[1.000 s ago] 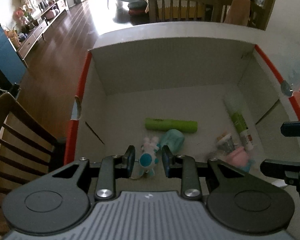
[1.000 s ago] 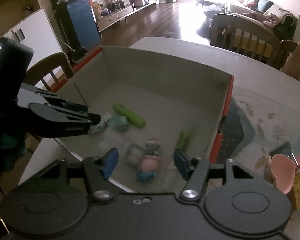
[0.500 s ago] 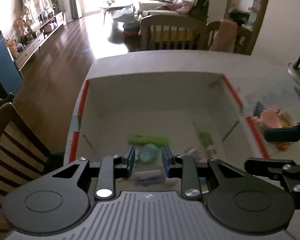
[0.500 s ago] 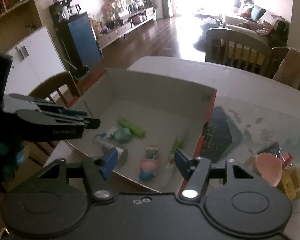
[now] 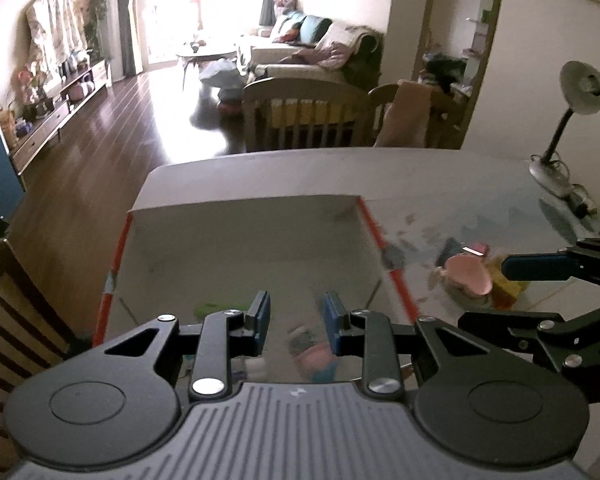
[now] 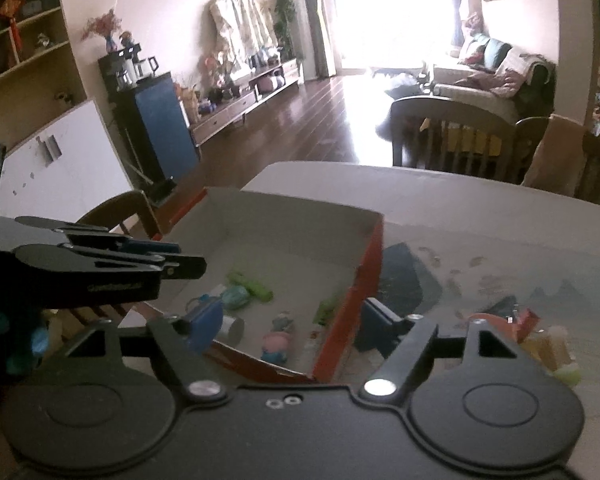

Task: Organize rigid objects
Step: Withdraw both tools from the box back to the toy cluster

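Now narrow and empty on the left gripper [image 5: 294,320], nothing between its jaws. On the right gripper [image 6: 288,326], jaws just opened wide, also empty. Both raised and drawn back from the cardboard box [image 5: 240,240], which sits lower and smaller in frame than a second ago. Lower centre, loose on the box floor: pink figure toy [image 6: 275,345] and green tube [image 6: 249,283]. Right of the red rim, on the tabletop [image 5: 440,176]: pink cup [image 5: 468,276], not yet boxed. Probably one deposit finished, leftovers likely next.
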### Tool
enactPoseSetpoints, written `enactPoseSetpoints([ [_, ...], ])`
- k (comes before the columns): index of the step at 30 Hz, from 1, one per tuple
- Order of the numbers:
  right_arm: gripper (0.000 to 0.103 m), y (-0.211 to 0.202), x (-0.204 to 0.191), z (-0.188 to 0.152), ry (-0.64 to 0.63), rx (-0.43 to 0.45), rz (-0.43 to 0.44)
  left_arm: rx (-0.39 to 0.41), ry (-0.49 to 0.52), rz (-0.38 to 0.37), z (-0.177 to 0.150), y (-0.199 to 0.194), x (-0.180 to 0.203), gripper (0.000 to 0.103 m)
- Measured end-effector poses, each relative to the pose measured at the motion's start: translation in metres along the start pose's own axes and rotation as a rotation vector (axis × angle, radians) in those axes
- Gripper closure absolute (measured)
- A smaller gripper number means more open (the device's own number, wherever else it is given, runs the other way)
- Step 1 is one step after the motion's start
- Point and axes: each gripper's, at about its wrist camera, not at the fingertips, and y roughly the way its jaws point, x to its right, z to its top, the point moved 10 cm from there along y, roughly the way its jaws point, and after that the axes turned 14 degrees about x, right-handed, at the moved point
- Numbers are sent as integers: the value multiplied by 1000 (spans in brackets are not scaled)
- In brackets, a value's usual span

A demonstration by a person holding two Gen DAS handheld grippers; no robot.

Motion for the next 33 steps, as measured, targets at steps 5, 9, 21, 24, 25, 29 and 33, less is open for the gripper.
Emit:
enactPoseSetpoints([
  [5, 20, -22, 15, 2, 18, 42, -8, 20, -4, -27, 4, -4, 24, 75],
  [9, 17, -36, 27, -3, 24, 59, -11, 26, -10, -40, 3, -2, 42, 75],
  [21, 17, -71, 86, -26, 71, 59, -65, 53, -16, -108, -3, 8, 108, 39],
  [24, 17, -79, 104, -27, 74, 64, -91, 60, -14, -117, -2, 13, 124, 36],
  [25, 17, -81, 112, -27, 72, 65, -102, 62, -12, -121, -2, 14, 129, 33],
  [29, 18, -87, 138, -30, 61, 66, -138, 70, -14, -139, -2, 26, 153, 24],
  [33, 20, -90, 168, -35, 62, 58, -161, 62, -7, -146, -4, 41, 177, 16],
])
